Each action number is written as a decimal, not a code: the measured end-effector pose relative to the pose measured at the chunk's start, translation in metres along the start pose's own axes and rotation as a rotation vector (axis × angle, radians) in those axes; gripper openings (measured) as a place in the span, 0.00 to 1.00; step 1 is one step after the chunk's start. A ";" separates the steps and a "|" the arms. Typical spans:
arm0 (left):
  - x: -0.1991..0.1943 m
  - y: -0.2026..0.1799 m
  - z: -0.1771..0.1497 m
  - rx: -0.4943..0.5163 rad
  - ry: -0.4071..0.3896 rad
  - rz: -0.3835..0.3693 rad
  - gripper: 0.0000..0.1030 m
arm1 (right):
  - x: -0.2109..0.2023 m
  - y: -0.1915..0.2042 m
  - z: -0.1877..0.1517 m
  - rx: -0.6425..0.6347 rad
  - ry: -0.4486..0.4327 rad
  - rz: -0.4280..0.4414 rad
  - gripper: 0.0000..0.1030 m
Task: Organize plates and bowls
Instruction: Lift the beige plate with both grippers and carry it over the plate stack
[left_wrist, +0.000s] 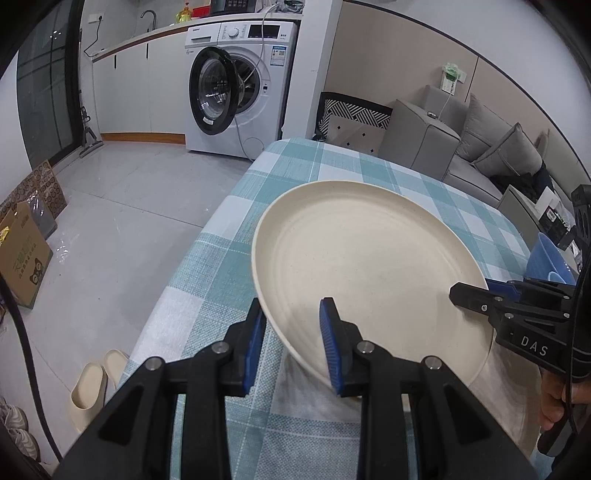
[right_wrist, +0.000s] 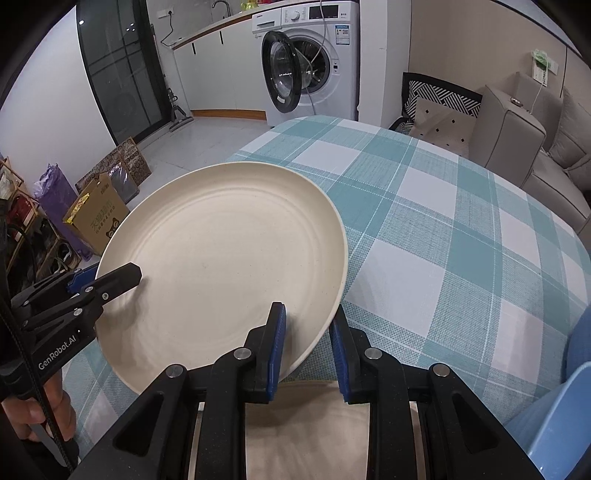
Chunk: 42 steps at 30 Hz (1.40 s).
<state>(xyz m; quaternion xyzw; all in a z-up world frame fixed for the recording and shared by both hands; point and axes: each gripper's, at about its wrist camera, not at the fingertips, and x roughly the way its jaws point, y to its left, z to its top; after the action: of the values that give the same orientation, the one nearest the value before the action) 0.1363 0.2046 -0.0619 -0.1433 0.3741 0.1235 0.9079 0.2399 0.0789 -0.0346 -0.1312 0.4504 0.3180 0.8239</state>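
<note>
A large cream plate (left_wrist: 365, 269) is held above the teal checked tablecloth (left_wrist: 229, 266); it also shows in the right wrist view (right_wrist: 221, 254). My left gripper (left_wrist: 293, 343) straddles its near left rim, one blue pad under the rim and one on the plate's inner face. My right gripper (right_wrist: 308, 350) straddles its near right rim the same way. Each gripper shows in the other's view, the right gripper (left_wrist: 476, 295) and the left gripper (right_wrist: 110, 282), clamped on the rim. A blue bowl (left_wrist: 546, 258) sits at the right, and again in the right wrist view (right_wrist: 561, 417).
The table's left edge (left_wrist: 184, 266) drops to a tiled floor with slippers (left_wrist: 88, 391) and a cardboard box (left_wrist: 22, 254). A washing machine (left_wrist: 236, 85) with its door open stands beyond the table. A grey sofa (left_wrist: 480, 147) is at the far right. A cream surface (right_wrist: 306, 424) lies under the right gripper.
</note>
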 end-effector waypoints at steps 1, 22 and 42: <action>-0.001 -0.002 0.001 0.004 -0.003 -0.001 0.27 | -0.004 -0.001 -0.001 0.003 -0.005 -0.003 0.23; -0.035 -0.047 -0.005 0.098 -0.051 -0.040 0.27 | -0.068 -0.024 -0.033 0.075 -0.072 -0.032 0.23; -0.064 -0.072 -0.033 0.163 -0.064 -0.050 0.27 | -0.104 -0.032 -0.079 0.104 -0.103 -0.043 0.23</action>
<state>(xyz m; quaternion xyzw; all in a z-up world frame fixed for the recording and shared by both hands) 0.0950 0.1185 -0.0265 -0.0742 0.3501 0.0746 0.9308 0.1675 -0.0270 0.0045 -0.0814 0.4205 0.2825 0.8583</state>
